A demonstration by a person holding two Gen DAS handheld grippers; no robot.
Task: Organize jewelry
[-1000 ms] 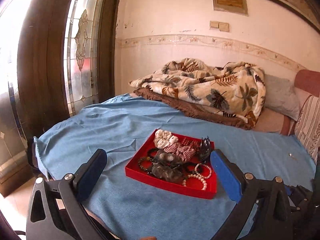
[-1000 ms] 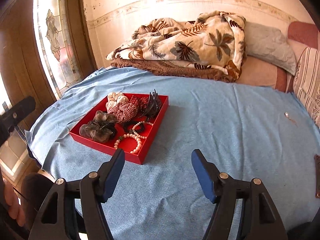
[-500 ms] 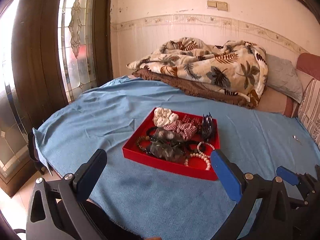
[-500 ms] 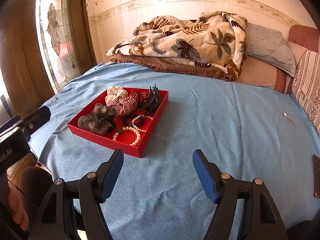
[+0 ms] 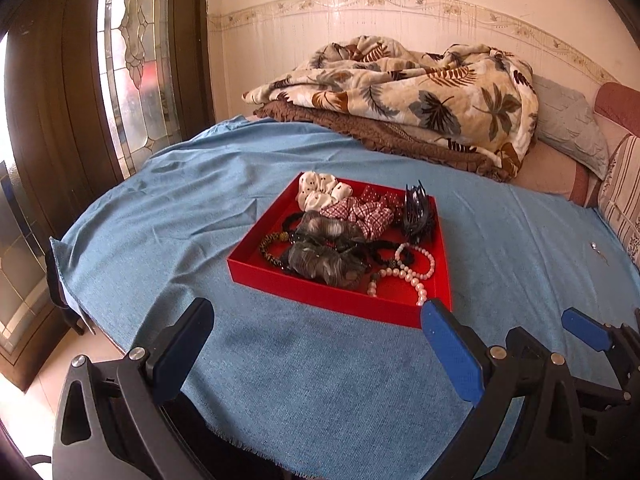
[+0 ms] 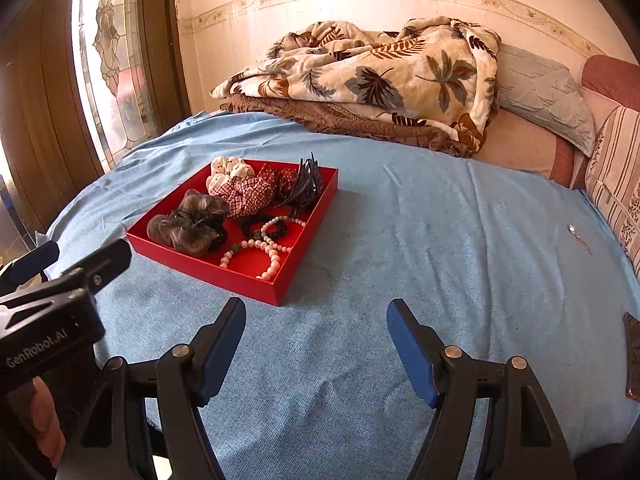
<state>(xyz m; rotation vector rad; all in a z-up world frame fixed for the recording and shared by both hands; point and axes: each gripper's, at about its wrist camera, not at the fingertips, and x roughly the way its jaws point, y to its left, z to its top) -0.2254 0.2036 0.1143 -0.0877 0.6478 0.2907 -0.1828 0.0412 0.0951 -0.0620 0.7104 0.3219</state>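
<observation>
A red tray (image 5: pixel 340 294) sits on a bed covered with a blue sheet (image 5: pixel 168 216), its near edge just ahead of the left gripper (image 5: pixel 316 344), which hovers low over the sheet with its jaws spread wide and nothing between them. The right gripper (image 6: pixel 316 340) hangs over bare sheet to the right of the tray, apart from it, its jaws also spread and empty; in the left wrist view its blue fingertip shows at the right edge, beside the left gripper. The tray is crowded: a white scrunchie (image 5: pixel 320 194) lies in the far left corner, a red checked scrunchie (image 5: pixel 360 214) just right of it, and a dark claw clip (image 5: pixel 418 212) stands against the far right side. Two grey-brown furry scrunchies (image 5: pixel 324 264) fill the middle and near part, with black hair ties around them and a brown patterned bracelet (image 5: pixel 272 246) at the left wall. A pearl bead bracelet (image 5: pixel 416 270) lies in the near right corner, touching the tray floor. Behind the tray, well apart, a leaf-print blanket (image 5: pixel 420 92) is heaped on a brown one against the wall, with a grey pillow (image 5: pixel 568 124) to its right. A small metal item (image 6: pixel 576 236) lies on the sheet far to the right; what it is cannot be told. A stained-glass door (image 5: pixel 136 64) stands at the left.
</observation>
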